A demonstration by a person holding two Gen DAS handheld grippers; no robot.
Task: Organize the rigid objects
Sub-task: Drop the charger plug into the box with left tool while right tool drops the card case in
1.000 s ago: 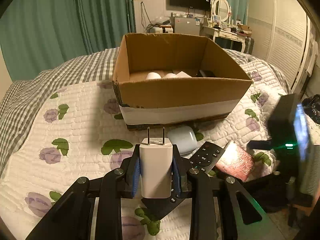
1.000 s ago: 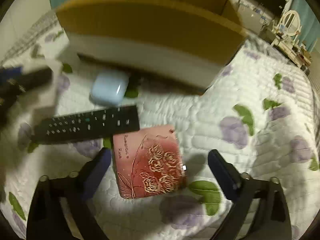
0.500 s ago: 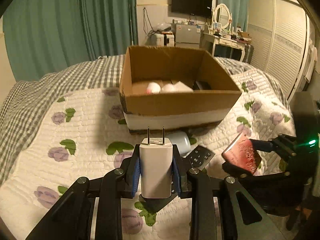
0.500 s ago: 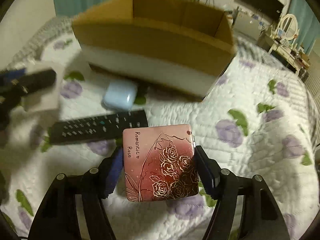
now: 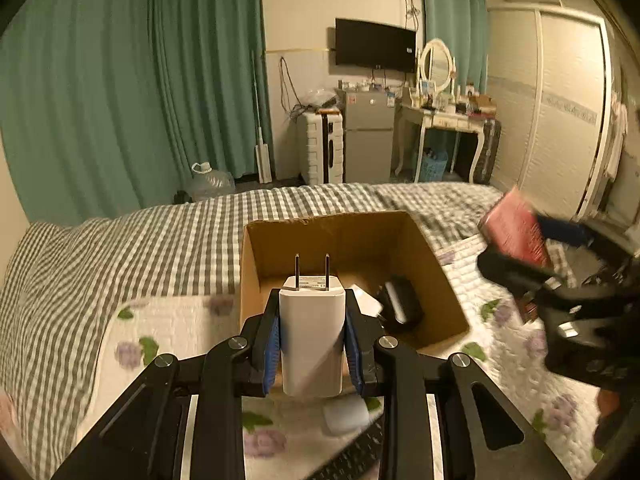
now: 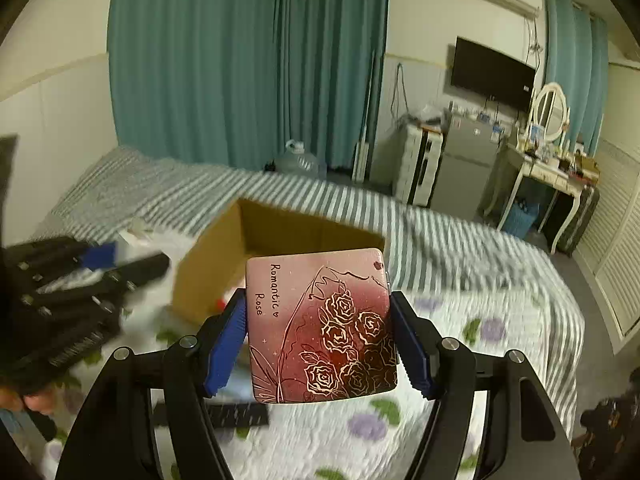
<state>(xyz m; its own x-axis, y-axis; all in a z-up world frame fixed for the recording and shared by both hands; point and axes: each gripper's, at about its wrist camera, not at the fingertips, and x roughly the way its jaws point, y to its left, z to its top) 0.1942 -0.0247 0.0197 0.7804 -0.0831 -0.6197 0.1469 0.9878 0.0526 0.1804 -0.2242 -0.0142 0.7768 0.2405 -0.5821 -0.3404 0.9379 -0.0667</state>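
My left gripper is shut on a white plug charger, prongs pointing forward, held above the near edge of the open cardboard box. My right gripper is shut on a pink "Romantic Rose" case, raised over the bed in front of the box. The case also shows in the left wrist view, to the right of the box. A black item and a white item lie inside the box.
A pale blue case and a black remote lie on the floral quilt below my left gripper. The remote also shows under the right gripper. Curtains, a fridge and a dressing table stand beyond the bed.
Both grippers have risen and moved toward the box. The right gripper closed on the pink case and lifted it off the quilt. The charger stays held in the left.
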